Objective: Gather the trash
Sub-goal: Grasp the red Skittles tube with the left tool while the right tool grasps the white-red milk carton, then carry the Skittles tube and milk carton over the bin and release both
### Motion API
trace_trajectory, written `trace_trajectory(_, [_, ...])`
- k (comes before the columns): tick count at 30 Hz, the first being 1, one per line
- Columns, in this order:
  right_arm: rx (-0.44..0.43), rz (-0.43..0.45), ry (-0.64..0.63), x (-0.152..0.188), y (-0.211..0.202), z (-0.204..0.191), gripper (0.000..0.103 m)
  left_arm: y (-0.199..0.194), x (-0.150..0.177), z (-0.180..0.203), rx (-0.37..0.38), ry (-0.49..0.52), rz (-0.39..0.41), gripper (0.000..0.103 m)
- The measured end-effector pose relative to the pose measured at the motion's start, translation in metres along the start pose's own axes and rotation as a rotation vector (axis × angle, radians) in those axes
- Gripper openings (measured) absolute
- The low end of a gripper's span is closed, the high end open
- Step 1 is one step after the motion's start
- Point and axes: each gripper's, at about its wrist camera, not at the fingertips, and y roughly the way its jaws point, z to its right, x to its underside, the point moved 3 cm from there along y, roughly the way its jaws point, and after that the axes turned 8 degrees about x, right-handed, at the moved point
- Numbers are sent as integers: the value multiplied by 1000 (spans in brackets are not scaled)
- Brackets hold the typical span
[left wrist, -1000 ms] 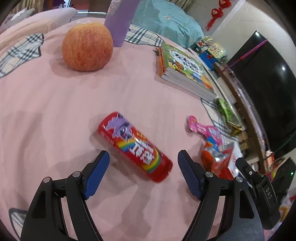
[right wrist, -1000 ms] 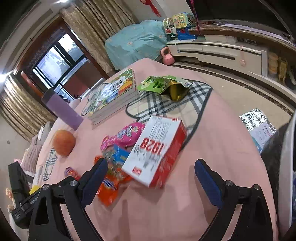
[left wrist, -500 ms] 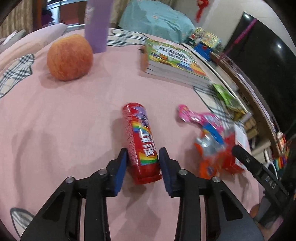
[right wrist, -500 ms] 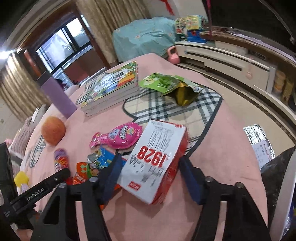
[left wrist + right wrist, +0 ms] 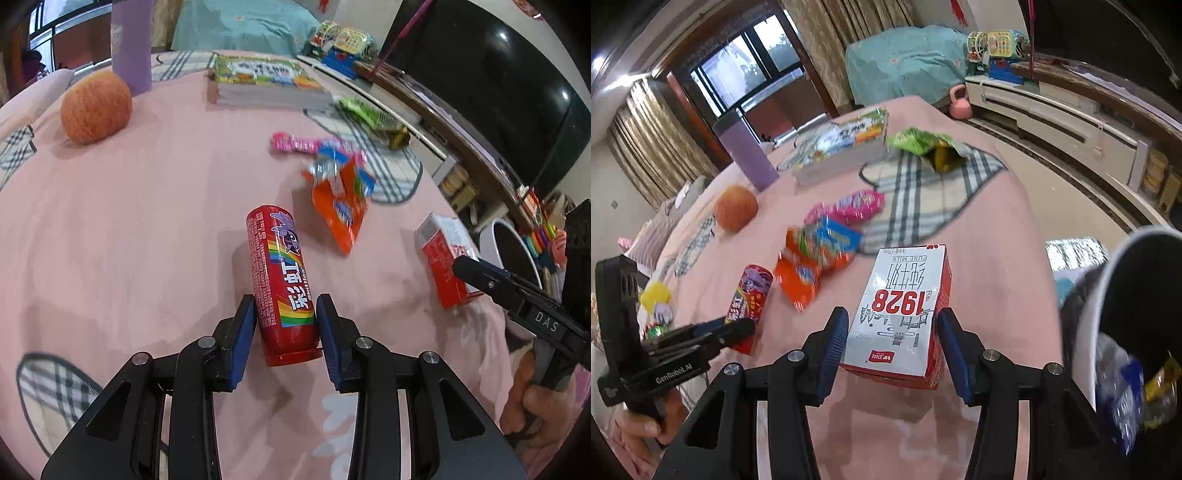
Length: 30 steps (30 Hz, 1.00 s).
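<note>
Left gripper [image 5: 284, 326] clamped on the near end of the red candy tube [image 5: 281, 280], blue pads [image 5: 243, 328] pressed against both sides after a quick closing, tube stretching straight ahead over the pink cloth [image 5: 129, 240]. Open cloth to the left of these tongs and ahead as far as the apple [image 5: 96, 107] and purple tumbler [image 5: 131, 44]; books [image 5: 266, 83] farther ahead. Orange wrapper [image 5: 341, 212] just ahead and right, pink wrapper [image 5: 295, 144] beyond it. Right gripper [image 5: 892, 341] closed in on the 1928 milk carton [image 5: 905, 314], pads [image 5: 833, 341] against its two long sides, carton lying flat and reaching forward. Right of these tongs, the cloth's edge near, dropping toward the floor; white-rimmed bin [image 5: 1108, 295] at that side, wrappers visible inside. Ahead, plaid patch [image 5: 923, 195] with the green snack bag [image 5: 923, 142] at its far corner. Left of the carton, narrow bare cloth, then orange wrapper and tube.
</note>
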Motion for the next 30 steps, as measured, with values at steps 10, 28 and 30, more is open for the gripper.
trace_trajectory(10, [76,36,28,9,9,-4,55,6,-1,-4,-18,-38,42,38])
trace_trajectory(28, [23,105,81,29,-34,9,52,-14,24,47,75,57,60,31])
trace_trajectory(30, [16,117,93,31,-41,13,52,-16,25,58,95,76,60,31])
